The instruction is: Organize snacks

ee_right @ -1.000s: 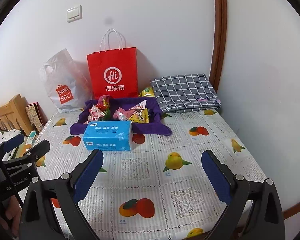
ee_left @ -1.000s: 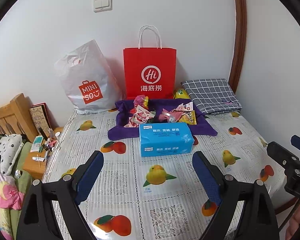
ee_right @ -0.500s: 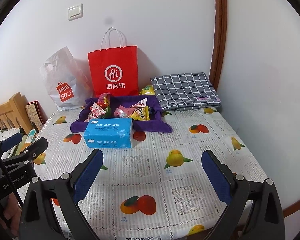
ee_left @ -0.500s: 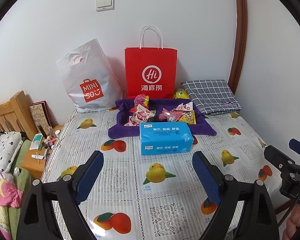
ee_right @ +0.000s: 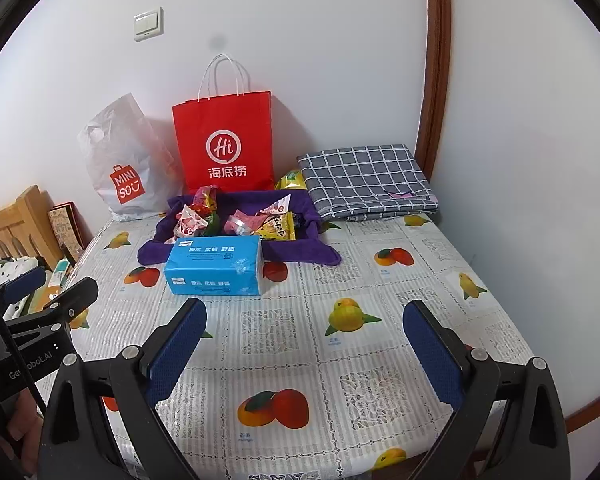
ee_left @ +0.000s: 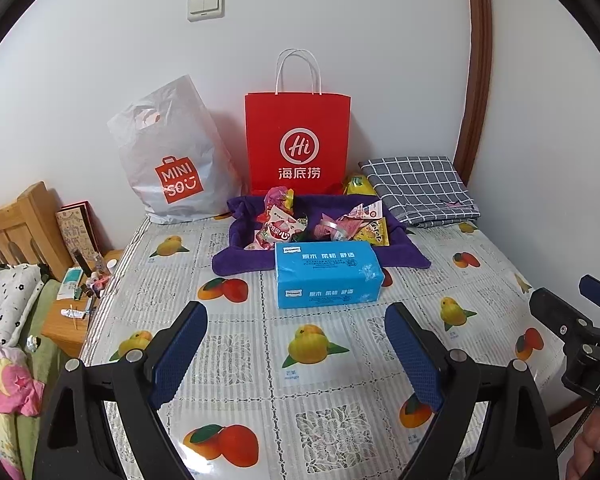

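Note:
Several snack packets (ee_left: 282, 229) (ee_right: 236, 216) lie piled on a purple cloth (ee_left: 240, 258) (ee_right: 300, 250) at the far middle of the table. A blue tissue pack (ee_left: 326, 274) (ee_right: 216, 266) lies just in front of the cloth. My left gripper (ee_left: 296, 352) is open and empty, above the table's near part, well short of the tissue pack. My right gripper (ee_right: 306, 346) is open and empty, also over the near part. Each gripper shows at the edge of the other's view.
A red paper bag (ee_left: 298, 144) (ee_right: 226, 140) and a white Miniso plastic bag (ee_left: 172, 160) (ee_right: 126, 168) stand against the back wall. A folded grey checked cloth (ee_left: 420, 188) (ee_right: 366, 178) lies at the back right. A wooden headboard (ee_left: 16, 228) and a cluttered nightstand (ee_left: 80, 304) are left.
Both views have drifted slightly; the scene sits a little lower in the frames. Both grippers stay open and nothing on the table has moved.

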`<state>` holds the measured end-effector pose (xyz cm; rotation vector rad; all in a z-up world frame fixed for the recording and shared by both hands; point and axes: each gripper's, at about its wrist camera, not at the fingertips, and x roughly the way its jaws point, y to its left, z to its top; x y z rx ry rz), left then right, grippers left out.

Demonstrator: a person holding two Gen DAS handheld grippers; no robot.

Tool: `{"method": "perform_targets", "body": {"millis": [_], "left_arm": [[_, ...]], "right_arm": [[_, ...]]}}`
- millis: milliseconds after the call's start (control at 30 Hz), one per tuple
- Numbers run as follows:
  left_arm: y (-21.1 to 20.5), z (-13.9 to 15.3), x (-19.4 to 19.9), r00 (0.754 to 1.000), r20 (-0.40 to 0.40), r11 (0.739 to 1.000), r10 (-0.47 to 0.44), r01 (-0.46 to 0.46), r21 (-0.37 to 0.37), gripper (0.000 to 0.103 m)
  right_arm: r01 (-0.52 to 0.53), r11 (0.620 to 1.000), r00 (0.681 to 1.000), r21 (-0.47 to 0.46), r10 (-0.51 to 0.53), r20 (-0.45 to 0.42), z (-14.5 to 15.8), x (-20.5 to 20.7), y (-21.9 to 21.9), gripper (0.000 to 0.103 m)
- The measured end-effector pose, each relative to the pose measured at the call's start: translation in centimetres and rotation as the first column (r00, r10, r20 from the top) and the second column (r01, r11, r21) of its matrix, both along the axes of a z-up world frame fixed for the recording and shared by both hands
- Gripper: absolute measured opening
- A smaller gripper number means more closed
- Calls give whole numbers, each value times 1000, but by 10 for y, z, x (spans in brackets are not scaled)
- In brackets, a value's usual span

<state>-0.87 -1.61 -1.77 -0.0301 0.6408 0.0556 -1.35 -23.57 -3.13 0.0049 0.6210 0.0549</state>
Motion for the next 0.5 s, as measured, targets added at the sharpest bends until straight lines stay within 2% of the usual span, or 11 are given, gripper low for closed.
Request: {"method": "perform_targets", "body": {"millis": [500], "left_arm": [[-3, -1, 0, 1000, -2, 1000, -10, 10, 0, 90]], "right_arm": [[7, 1000, 1000, -5, -7, 3, 1, -1, -2, 98]]}}
